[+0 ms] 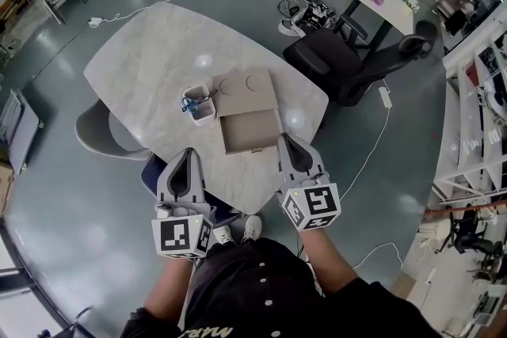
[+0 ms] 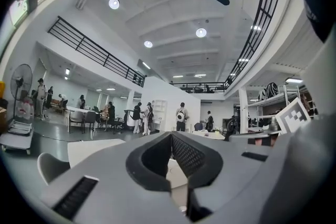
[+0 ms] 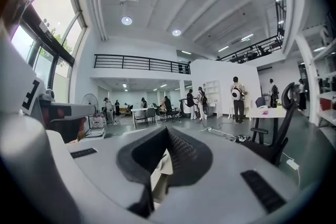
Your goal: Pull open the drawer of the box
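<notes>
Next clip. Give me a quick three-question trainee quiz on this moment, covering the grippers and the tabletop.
1. True or false: the right gripper is clamped on the cardboard box.
2. What lies in the white container beside the box? A) blue-handled scissors B) a phone C) a mug
3. Fill in: the jaws of the left gripper are ___ (open or shut).

Key: 1 false, it is shut on nothing, short of the box; 2 A; 3 shut.
</notes>
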